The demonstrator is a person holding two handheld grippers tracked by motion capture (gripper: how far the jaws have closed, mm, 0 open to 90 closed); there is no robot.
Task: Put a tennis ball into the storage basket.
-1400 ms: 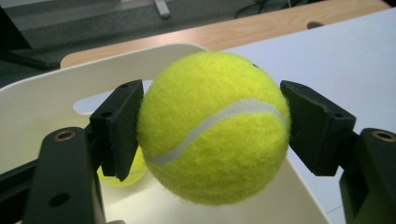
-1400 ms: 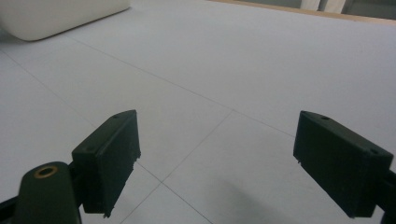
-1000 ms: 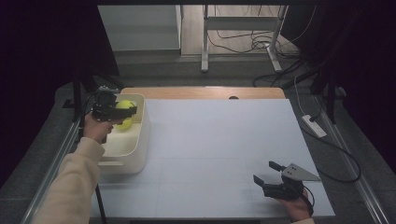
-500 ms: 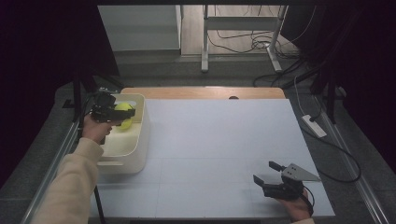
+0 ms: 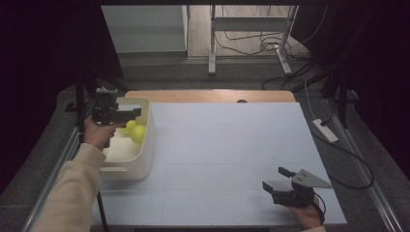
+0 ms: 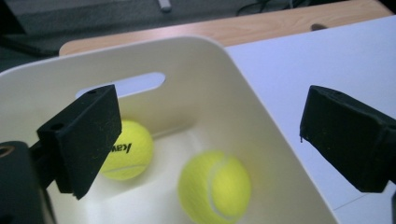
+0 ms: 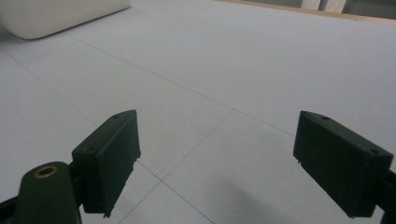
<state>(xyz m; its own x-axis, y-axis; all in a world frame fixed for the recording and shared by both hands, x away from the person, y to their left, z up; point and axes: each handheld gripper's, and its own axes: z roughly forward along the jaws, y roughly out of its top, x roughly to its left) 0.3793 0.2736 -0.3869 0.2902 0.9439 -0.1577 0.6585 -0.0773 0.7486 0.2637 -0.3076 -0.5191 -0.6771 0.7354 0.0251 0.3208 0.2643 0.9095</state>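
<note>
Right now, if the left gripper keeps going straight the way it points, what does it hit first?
Likely the nearer tennis ball in the white bin. The left gripper is open above it, with nothing between the jaws; depth is hard to judge.

High view dim overall; room beyond the table (image 5: 232, 145) nearly black at left, right and top edges. White table sheet is the brightest area, evenly and softly lit, no glare. Slight grain, soft detail.

Left gripper (image 6: 205, 140) view: brighter, warm. Its fingers (image 6: 88, 135) dark and a little soft. Bin (image 6: 261, 140) wall cream, gently shaded inside. Nearer tennis ball (image 6: 215, 186), below and between the fingers, blurred; farther tennis ball (image 6: 130, 149), just beside the left finger, sharper, lettering readable.

Right gripper (image 7: 215, 158) view: flat grey light, faint soft shadow on the sheet between the fingers (image 7: 343, 163). Far edge hazy.
</note>
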